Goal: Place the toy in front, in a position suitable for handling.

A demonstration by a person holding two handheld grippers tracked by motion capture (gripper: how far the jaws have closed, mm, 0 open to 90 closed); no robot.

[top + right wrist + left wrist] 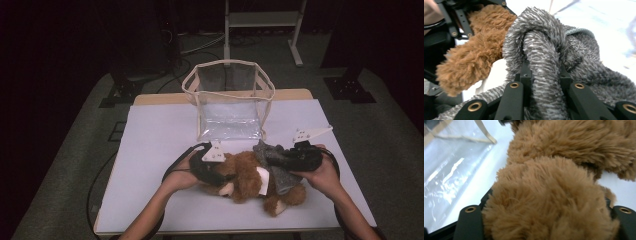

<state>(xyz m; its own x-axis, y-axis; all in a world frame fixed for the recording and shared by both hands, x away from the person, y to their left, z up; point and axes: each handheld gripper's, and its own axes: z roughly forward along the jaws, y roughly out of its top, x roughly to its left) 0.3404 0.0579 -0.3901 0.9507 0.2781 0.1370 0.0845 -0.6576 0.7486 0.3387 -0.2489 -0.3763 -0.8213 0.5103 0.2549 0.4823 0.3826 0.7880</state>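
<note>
Right now the left hand-held gripper (218,176) is clamped on the brown plush toy (247,175) lying on the worktop (155,145), the right hand-held gripper (272,159) on its grey knit garment (544,50); pulling apart could slip the fur free.

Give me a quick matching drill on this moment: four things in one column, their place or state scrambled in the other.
Things:
1. left gripper
2. right gripper
3. clear bag
4. white cloth

Place or state:
A. stands open behind the toy, at the far side of the table
B. shut on a fold of the grey knit garment
C. covers the tabletop under everything
D. shut on the brown plush toy

Pairs: 1-D, 2-B, 3-A, 4-C
</note>
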